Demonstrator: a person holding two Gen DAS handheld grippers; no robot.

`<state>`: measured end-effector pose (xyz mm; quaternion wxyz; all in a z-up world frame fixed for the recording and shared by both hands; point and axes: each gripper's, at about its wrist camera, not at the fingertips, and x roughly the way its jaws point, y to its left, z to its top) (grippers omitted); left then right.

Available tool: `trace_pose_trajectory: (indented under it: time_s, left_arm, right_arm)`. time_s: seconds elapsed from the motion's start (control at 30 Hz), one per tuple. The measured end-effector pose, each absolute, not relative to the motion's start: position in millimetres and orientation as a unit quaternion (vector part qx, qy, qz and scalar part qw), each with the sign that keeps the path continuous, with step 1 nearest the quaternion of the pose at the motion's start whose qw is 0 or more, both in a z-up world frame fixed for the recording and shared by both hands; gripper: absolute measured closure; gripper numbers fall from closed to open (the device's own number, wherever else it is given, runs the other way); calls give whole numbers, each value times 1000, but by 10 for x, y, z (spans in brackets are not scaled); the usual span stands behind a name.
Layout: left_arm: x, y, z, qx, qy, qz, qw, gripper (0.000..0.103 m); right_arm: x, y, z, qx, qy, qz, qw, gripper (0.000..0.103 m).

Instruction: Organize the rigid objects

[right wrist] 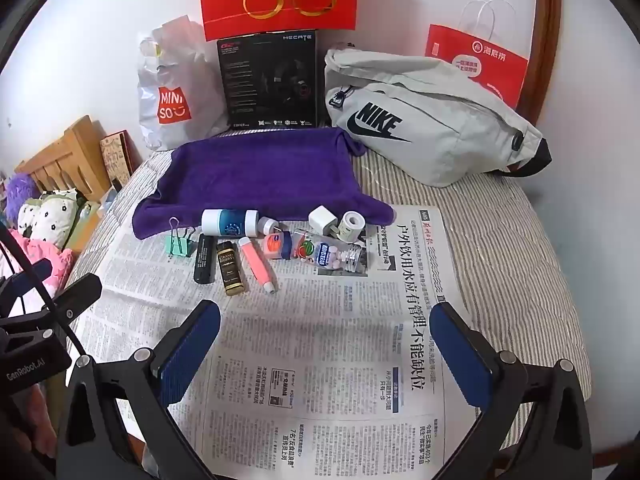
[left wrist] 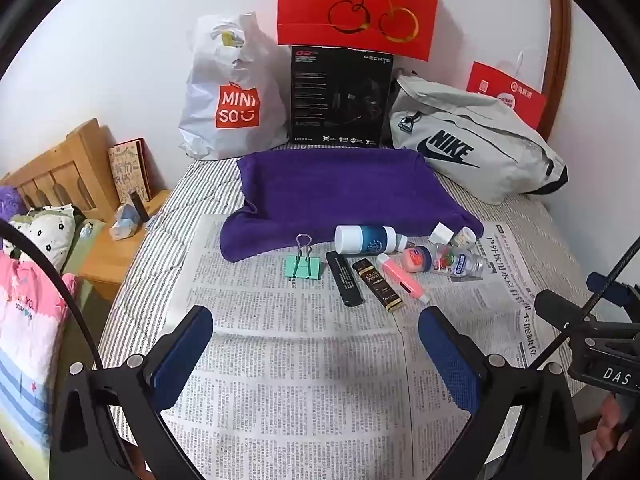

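Small items lie in a row on a newspaper [left wrist: 304, 360] in front of a purple towel [left wrist: 340, 192]: a green binder clip [left wrist: 304, 266], a black stick [left wrist: 344, 284], a dark brown tube [left wrist: 382, 290], a pink tube [left wrist: 402, 278], a blue-and-white bottle [left wrist: 366, 239], a small Vaseline jar [left wrist: 418, 260], a clear pill bottle [left wrist: 460, 264] and a white charger plug [left wrist: 440, 234]. The same row shows in the right wrist view, with the clip [right wrist: 180, 246] and pink tube [right wrist: 258, 264]. My left gripper [left wrist: 316, 332] and right gripper [right wrist: 326, 328] are both open, empty, hovering short of the row.
A Miniso bag [left wrist: 232, 92], a black box [left wrist: 342, 96], a red gift bag [left wrist: 356, 4] and a grey Nike bag [left wrist: 472, 140] line the wall behind the towel. A wooden bedside table [left wrist: 116, 240] stands at the left. The striped mattress [right wrist: 520, 248] edges the newspaper.
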<state>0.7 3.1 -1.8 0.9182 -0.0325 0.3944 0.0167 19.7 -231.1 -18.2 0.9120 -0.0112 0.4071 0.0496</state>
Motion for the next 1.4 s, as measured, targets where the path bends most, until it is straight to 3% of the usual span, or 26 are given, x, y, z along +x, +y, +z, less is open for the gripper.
trace_pose_trajectory:
  time_s: [1.4]
  left_arm:
    - [-103,-97,-9,-2,400,19,916,0]
  right_arm:
    - [66,-2389,-162,-2,406,52,912,0]
